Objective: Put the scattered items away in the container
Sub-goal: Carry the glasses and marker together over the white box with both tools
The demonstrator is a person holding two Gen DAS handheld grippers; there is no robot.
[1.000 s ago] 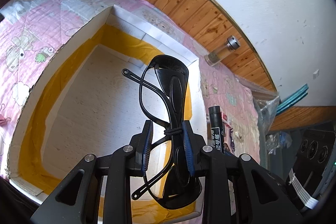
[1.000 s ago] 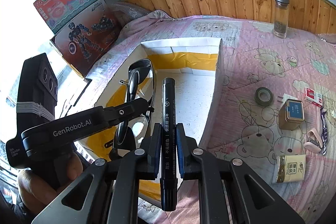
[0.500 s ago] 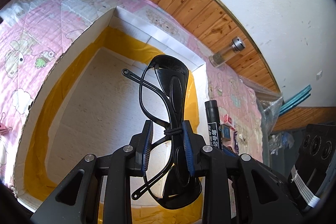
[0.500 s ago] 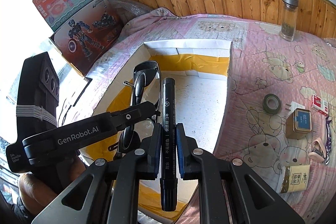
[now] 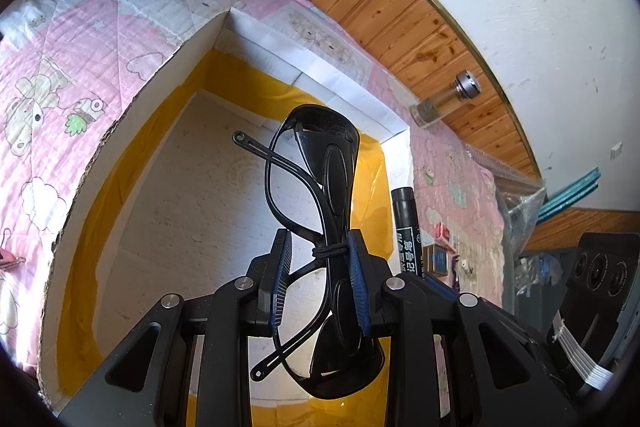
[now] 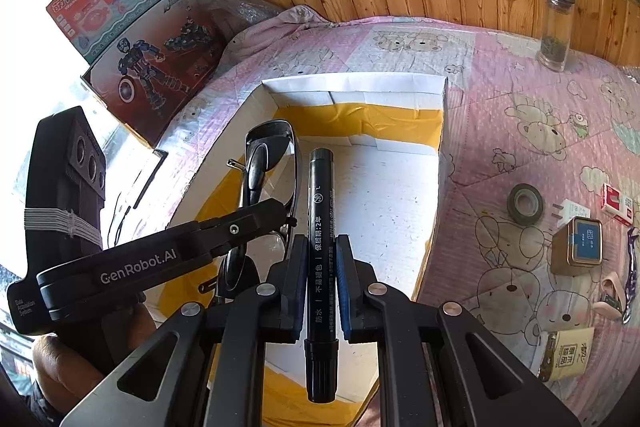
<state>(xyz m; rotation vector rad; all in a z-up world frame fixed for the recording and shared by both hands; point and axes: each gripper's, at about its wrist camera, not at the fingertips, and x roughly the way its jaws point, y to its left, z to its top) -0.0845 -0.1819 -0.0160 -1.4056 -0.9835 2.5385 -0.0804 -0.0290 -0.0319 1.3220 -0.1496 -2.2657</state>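
Observation:
My left gripper point(image 5: 320, 259) is shut on folded black glasses point(image 5: 332, 167) and holds them above the open white box point(image 5: 172, 75) with yellow tape inside. My right gripper point(image 6: 322, 259) is shut on a black marker point(image 6: 320, 211), held upright over the same box point(image 6: 442, 155). The left gripper point(image 6: 276, 211) and the glasses point(image 6: 264, 155) show to the left in the right wrist view. The marker point(image 5: 406, 227) shows to the right in the left wrist view. The box floor looks bare.
On the pink bear quilt point(image 6: 540, 131) right of the box lie a tape roll point(image 6: 525, 203), a small tin point(image 6: 576, 247), a red and white pack point(image 6: 618, 203), a plug point(image 6: 570, 213) and a tan carton point(image 6: 566, 355). A glass jar point(image 6: 555, 27) stands by the wooden wall. Toy boxes point(image 6: 132, 39) lean at the left.
Both grippers have moved forward over the box with their items still held. The box now fills more of both views.

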